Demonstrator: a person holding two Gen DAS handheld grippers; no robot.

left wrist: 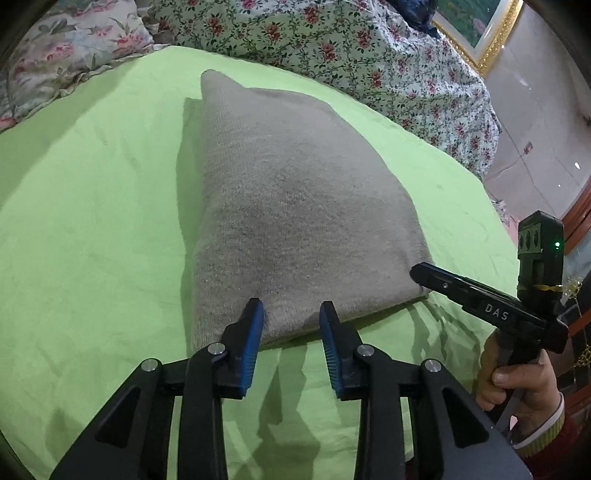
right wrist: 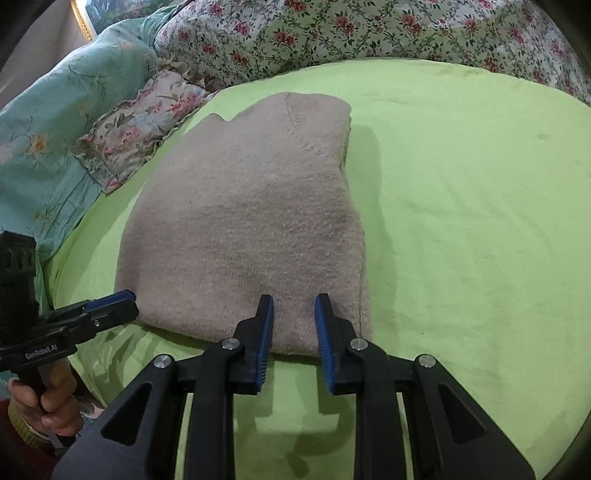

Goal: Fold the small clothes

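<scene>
A grey knitted garment [left wrist: 291, 206] lies folded into a thick rectangle on the green sheet [left wrist: 92, 221]; it also shows in the right wrist view [right wrist: 243, 229]. My left gripper [left wrist: 291, 310] is open, its blue-padded fingertips at the garment's near edge toward its left corner. My right gripper [right wrist: 294, 301] is open at the near edge toward the right corner. Each gripper shows from the side in the other view, the right [left wrist: 417, 272] and the left [right wrist: 127, 299], at the near corners.
Floral bedding [left wrist: 332, 48] is piled along the far side of the bed. A floral pillow [right wrist: 144, 122] and a teal quilt [right wrist: 55, 122] lie on the left. The bed edge, a tiled floor [left wrist: 546, 140] and a gold-framed picture [left wrist: 480, 33] are at the right.
</scene>
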